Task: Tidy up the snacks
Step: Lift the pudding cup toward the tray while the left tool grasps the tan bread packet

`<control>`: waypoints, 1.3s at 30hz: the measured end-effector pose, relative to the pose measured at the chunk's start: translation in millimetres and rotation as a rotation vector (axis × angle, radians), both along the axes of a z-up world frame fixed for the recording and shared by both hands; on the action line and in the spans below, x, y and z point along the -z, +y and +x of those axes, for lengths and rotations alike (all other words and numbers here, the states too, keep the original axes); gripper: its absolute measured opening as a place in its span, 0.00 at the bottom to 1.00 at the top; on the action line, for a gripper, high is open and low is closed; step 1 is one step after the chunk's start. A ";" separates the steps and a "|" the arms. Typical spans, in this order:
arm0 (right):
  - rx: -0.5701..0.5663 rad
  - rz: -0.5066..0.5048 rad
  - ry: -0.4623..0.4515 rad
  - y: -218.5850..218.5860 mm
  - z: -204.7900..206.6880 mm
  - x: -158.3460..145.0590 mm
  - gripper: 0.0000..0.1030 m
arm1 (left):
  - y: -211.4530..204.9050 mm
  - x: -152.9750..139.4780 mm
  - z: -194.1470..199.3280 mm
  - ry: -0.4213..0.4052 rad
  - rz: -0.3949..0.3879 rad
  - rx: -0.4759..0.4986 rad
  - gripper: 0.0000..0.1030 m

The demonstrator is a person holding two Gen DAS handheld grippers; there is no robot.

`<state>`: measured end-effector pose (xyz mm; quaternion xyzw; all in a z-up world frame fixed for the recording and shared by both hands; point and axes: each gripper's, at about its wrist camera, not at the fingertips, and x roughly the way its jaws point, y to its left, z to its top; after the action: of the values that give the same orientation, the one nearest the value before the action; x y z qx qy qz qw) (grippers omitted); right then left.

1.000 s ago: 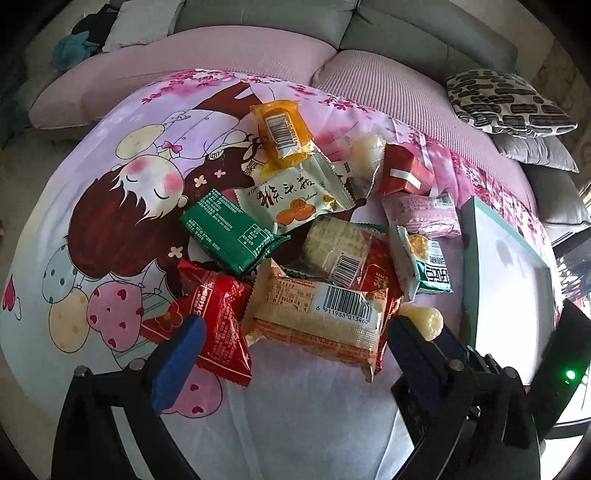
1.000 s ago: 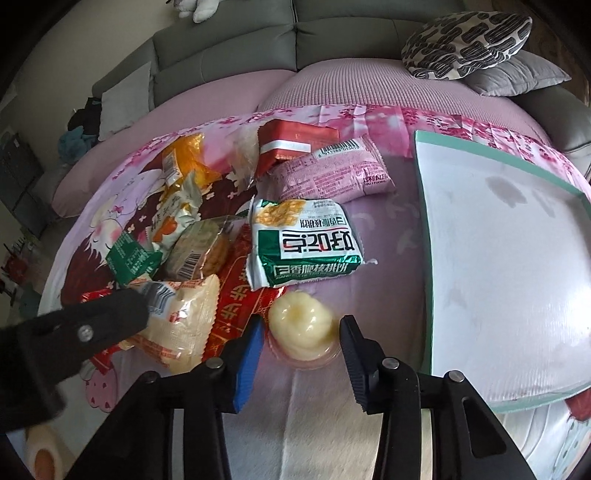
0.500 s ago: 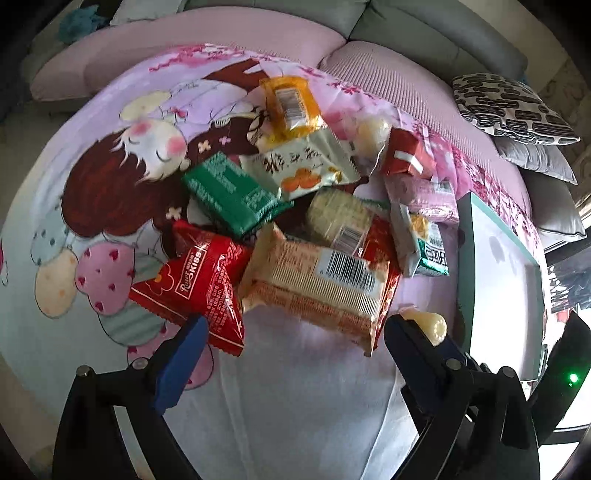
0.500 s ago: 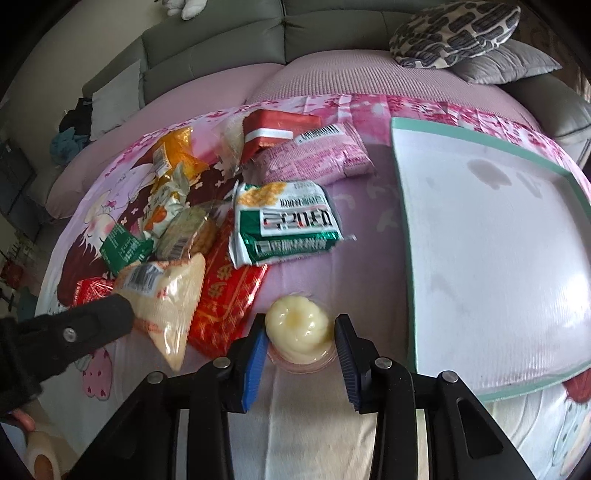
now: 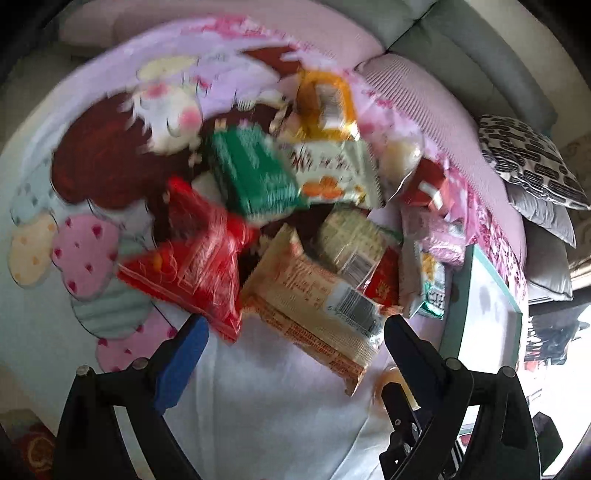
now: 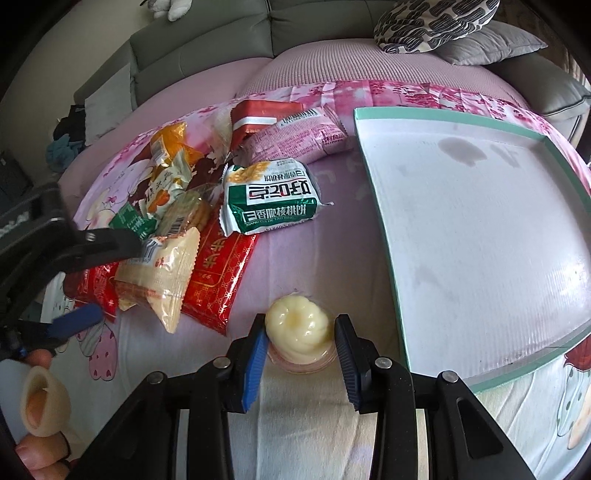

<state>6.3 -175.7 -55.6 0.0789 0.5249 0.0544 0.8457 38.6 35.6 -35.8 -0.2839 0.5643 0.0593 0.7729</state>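
Note:
A pile of snack packets lies on a cartoon-print cloth. My right gripper [image 6: 300, 338] is shut on a pale yellow jelly cup [image 6: 297, 325], its pads against both sides. My left gripper [image 5: 291, 339] is open just in front of a beige biscuit packet [image 5: 314, 306] with a barcode and a red packet [image 5: 195, 266]. The left gripper also shows in the right wrist view [image 6: 92, 280], with its fingers either side of the beige packet [image 6: 162, 280]. A green-and-white packet [image 6: 269, 201] lies behind the cup.
A white tray with a teal rim [image 6: 476, 236] lies to the right of the pile. Green [image 5: 251, 173], orange [image 5: 327, 107], pink [image 6: 299, 136] and red [image 6: 218, 277] packets fill the pile. Sofa cushions and a patterned pillow [image 6: 436, 22] stand behind.
My right gripper has closed in on the jelly cup. My left gripper has moved forward toward the beige and red packets; its view is blurred by motion.

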 end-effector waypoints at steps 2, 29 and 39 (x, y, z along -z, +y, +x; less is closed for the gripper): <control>0.001 0.002 0.001 0.1 -0.4 0.1 0.38 | 1.5 14.3 4.7 0.041 -0.090 -0.007 0.84; 0.024 0.105 -0.125 -8.4 -12.4 -34.7 0.38 | -8.2 1.5 -2.7 -0.122 -0.148 0.068 0.30; 0.059 0.157 -0.201 -23.9 -16.1 -54.0 0.38 | -16.3 -19.5 -2.5 -0.220 -0.135 0.112 0.27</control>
<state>-9.8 -199.6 -1.5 0.1547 0.4293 0.0779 0.8864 36.2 19.3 -16.3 -0.3080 0.4937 -0.0537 0.8114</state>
